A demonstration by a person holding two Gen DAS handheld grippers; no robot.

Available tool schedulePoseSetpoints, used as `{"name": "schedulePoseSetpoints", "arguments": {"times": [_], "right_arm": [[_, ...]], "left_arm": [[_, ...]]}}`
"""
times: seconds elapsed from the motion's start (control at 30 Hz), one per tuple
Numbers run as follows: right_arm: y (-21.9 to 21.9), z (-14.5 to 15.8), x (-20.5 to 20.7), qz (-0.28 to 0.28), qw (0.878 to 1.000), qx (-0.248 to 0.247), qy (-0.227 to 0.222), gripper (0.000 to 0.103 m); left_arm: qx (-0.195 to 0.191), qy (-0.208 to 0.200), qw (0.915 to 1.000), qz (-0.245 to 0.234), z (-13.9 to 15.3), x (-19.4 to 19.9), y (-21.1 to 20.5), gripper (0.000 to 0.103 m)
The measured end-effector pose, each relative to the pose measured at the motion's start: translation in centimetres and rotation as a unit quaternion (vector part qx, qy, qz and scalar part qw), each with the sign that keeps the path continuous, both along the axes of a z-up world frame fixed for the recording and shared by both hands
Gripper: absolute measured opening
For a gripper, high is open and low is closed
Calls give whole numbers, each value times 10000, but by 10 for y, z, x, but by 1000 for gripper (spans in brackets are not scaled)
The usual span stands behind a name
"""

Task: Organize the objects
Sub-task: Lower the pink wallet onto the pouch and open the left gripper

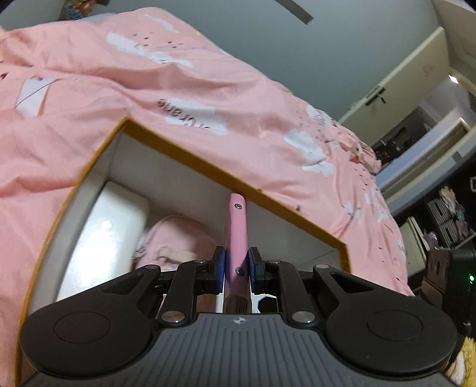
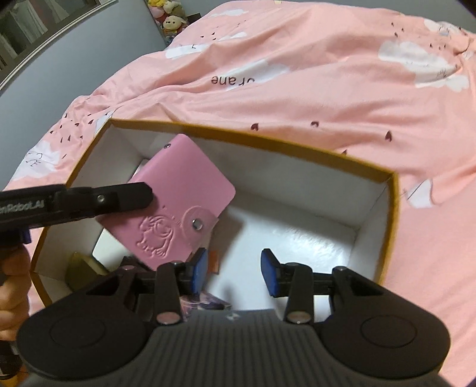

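An open box with a yellow rim [image 1: 190,154] and white inside lies on a pink bed cover; it also shows in the right wrist view [image 2: 267,146]. My left gripper [image 1: 236,263] is shut on a pink card wallet [image 1: 236,229] and holds it edge-on over the box. In the right wrist view the left gripper [image 2: 142,193] comes in from the left, holding the pink wallet [image 2: 181,196] with its embossed figure and snap tab above the box. My right gripper [image 2: 233,268] is open and empty over the box's near side.
Inside the box lie a white block [image 1: 110,232], a pink pouch [image 1: 178,241], a yellowish item [image 2: 81,265] and a dark printed item [image 2: 202,300]. The pink bed cover [image 2: 297,74] surrounds the box. Plush toys [image 2: 172,15] sit at the bed's far end. Shelves [image 1: 440,217] stand at the right.
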State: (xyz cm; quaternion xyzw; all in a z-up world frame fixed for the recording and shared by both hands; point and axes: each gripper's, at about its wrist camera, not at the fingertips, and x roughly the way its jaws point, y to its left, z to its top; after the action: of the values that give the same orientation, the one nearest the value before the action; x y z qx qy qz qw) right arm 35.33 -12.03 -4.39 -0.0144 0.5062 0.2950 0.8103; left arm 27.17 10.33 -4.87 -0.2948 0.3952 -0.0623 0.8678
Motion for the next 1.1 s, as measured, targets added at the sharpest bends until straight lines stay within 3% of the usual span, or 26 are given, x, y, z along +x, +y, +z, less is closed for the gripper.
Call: {"name": "schedulePoseSetpoints", "arguments": {"times": [0.2,0.37,0.53,0.6,0.73,0.97,1.1], "right_arm": [[12,-10,-2,36,9999,116,109,42],[16,-10,-2,0,9989,435,196,38],[21,-12,2,-102,9960,796,405,37],[23,-13,3,-147,9949,885,470,34],[28,-17,5,-248,9946,904,449,26],[34,-15,0,-318,9953,837,370,26],[27,1,-16,-243,9971,720,34,26]], "left_arm": [[-185,356,9991,119,-16,5,12,19],[377,608,9970,305,-13,6,12,24],[1074,566,9921,327,-8,5,6,24],[1077,554,9921,327,-7,3,6,24],[1121,409,9923,340,-3,-6,5,24],[1482,62,9881,415,6,-25,-8,24],[1852,-417,9808,449,25,-47,-23,24]]}}
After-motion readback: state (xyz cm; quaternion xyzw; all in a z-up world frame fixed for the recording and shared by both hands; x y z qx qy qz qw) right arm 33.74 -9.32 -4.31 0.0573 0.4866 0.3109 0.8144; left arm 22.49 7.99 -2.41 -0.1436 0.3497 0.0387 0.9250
